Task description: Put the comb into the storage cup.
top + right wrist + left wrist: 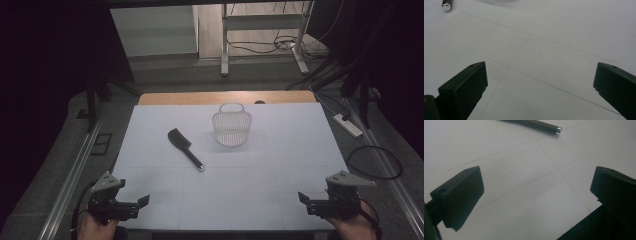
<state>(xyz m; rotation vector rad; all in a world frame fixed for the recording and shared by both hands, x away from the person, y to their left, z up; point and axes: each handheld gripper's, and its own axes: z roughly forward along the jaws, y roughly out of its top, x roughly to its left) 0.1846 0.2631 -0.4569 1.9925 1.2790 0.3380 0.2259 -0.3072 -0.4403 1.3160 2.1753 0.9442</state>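
Both claws, left (pixel 134 206) and right (pixel 311 201), wait wide and empty at the bench's (pixel 280 200) lower corners, with the black knife (pixel 185 148) lying left of centre beside the basket (pixel 231 126), its slim handle arguably the surest grip.

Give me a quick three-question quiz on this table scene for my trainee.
1. True or false: the brush lies inside the basket.
2. Which end of the brush points toward the person: A) the bristle head, B) the handle tip, C) neither?
3. In what state are the left hand-held gripper and the right hand-held gripper, and what do they hold?

Key
1. False. It lies flat on the white table, left of the basket and apart from it.
2. B. The silver handle tip points to the near edge.
3. Both are open, jaws wide apart, and hold nothing.
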